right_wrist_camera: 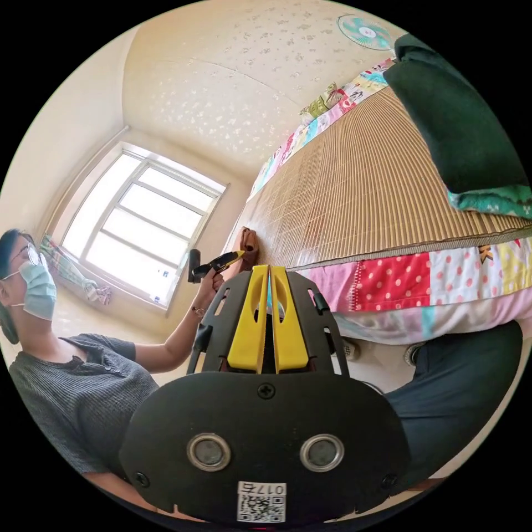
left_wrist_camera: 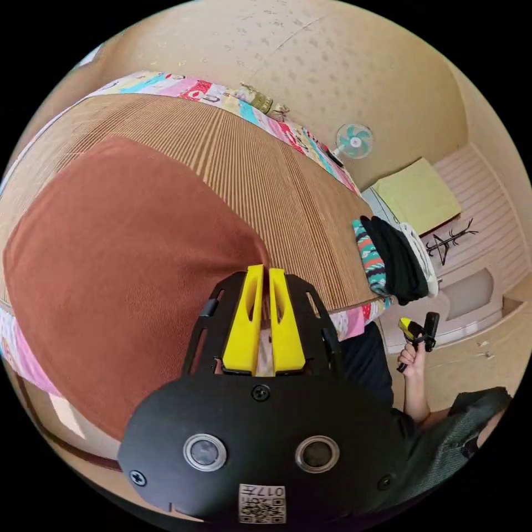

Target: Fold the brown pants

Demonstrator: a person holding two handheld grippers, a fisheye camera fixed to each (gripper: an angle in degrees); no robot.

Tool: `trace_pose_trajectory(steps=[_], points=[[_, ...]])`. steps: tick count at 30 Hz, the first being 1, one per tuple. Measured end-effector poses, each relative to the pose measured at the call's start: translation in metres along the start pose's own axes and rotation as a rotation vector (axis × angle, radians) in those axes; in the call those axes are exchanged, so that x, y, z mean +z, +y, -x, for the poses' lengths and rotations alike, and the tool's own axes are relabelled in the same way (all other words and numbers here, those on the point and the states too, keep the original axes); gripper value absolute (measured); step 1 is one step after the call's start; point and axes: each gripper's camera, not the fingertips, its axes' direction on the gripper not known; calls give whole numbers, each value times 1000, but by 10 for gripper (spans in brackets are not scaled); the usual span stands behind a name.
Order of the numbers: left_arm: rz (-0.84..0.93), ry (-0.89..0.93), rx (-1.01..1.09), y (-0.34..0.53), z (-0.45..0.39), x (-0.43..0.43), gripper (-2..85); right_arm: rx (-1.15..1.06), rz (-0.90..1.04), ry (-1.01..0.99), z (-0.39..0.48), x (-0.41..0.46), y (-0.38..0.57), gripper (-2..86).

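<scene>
In the left gripper view, the folded rust-brown pants (left_wrist_camera: 122, 266) lie flat on the ribbed tan bamboo mat (left_wrist_camera: 266, 172) that covers the bed, near the mat's front edge and partly hanging over the bright patchwork quilt (left_wrist_camera: 22, 354) at the bed's side. The left gripper (left_wrist_camera: 265, 288) hovers at the pants' edge with its yellow jaws pressed nearly together, only a thin slit between them and no cloth caught in it. Further along the mat sits a stack of folded clothes (left_wrist_camera: 396, 260), with teal patterned, black and white layers. Beyond it, the person's hand (left_wrist_camera: 413, 360) holds the right gripper (left_wrist_camera: 417, 331) off the bed's edge. In the right gripper view, the right gripper (right_wrist_camera: 269, 280) also has its yellow jaws pressed together on nothing, pointing at the quilt's polka-dot side (right_wrist_camera: 399, 285). The person's other hand (right_wrist_camera: 213, 282) holds the left gripper (right_wrist_camera: 230, 257) close to a bunched bit of the brown pants (right_wrist_camera: 247, 246) at the mat's far corner.
</scene>
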Motion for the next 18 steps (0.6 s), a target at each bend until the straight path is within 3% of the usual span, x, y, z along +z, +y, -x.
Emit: trace_pose_trajectory(steps=[3, 7, 10, 12, 14, 18], points=[[79, 217, 162, 31, -80, 30, -4, -19, 70, -29, 12, 44, -12, 40], [64, 21, 267, 90, -162, 27, 4, 12, 120, 6, 17, 99, -43, 139], [102, 79, 224, 115, -178, 22, 50, -42, 213, 79, 17, 165, -71, 148], [104, 135, 174, 121, -178, 12, 63, -98, 342, 50, 23, 223, -86, 105], [10, 141, 127, 124, -179, -26, 73, -129, 264, 86, 52, 232, -83, 76], [-255, -11, 57, 129, -190, -115, 88, -498, 145, 186, 166, 241, -34, 41]])
